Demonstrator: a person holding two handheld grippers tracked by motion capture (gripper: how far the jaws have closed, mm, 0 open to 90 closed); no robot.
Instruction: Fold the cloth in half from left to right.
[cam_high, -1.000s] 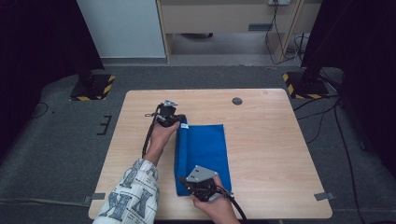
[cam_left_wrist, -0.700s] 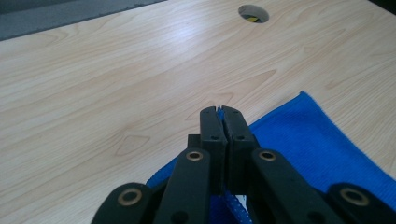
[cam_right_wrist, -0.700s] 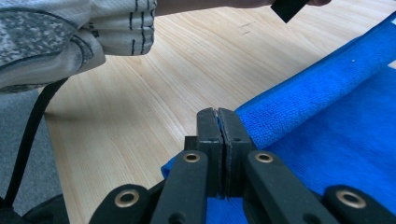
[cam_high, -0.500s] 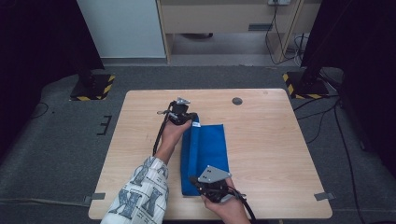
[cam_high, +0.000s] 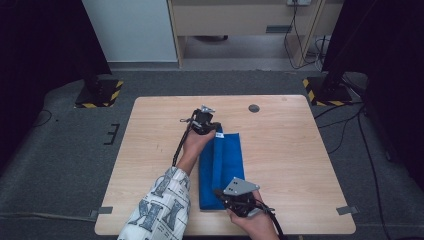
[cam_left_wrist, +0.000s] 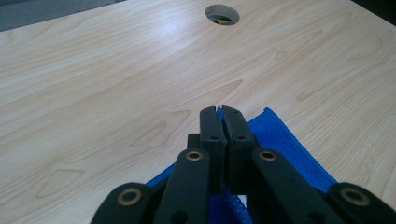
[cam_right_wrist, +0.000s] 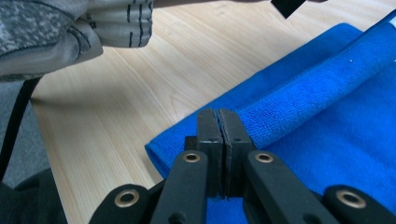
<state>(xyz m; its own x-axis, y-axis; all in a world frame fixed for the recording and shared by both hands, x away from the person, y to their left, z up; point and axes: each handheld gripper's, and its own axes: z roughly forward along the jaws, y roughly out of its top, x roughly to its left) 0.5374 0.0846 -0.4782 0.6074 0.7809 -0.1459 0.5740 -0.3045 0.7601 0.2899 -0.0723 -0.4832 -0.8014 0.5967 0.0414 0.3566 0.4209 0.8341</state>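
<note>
A blue towel (cam_high: 227, 160) lies lengthwise on the middle of the wooden table (cam_high: 300, 150), with its left edge lifted and folded over. My left gripper (cam_high: 213, 131) is at the towel's far end, shut on the cloth there. In the left gripper view the jaws (cam_left_wrist: 219, 112) are pressed together with blue towel (cam_left_wrist: 289, 144) under and behind them. My right gripper (cam_high: 221, 193) is at the near end. In the right gripper view it (cam_right_wrist: 218, 114) is shut on the raised fold of the towel (cam_right_wrist: 336, 140), which runs away to the upper right.
A round cable hole (cam_high: 254, 108) sits in the table's far side, also ahead of the left gripper (cam_left_wrist: 222, 14). A patterned sleeve (cam_high: 160, 210) crosses the near left of the table. Two black stands with striped bases (cam_high: 100, 92) (cam_high: 325, 90) are on the floor beyond.
Both grippers have moved to the right, carrying the towel's left edge with them. The towel now looks narrower, with more bare table to its left.
</note>
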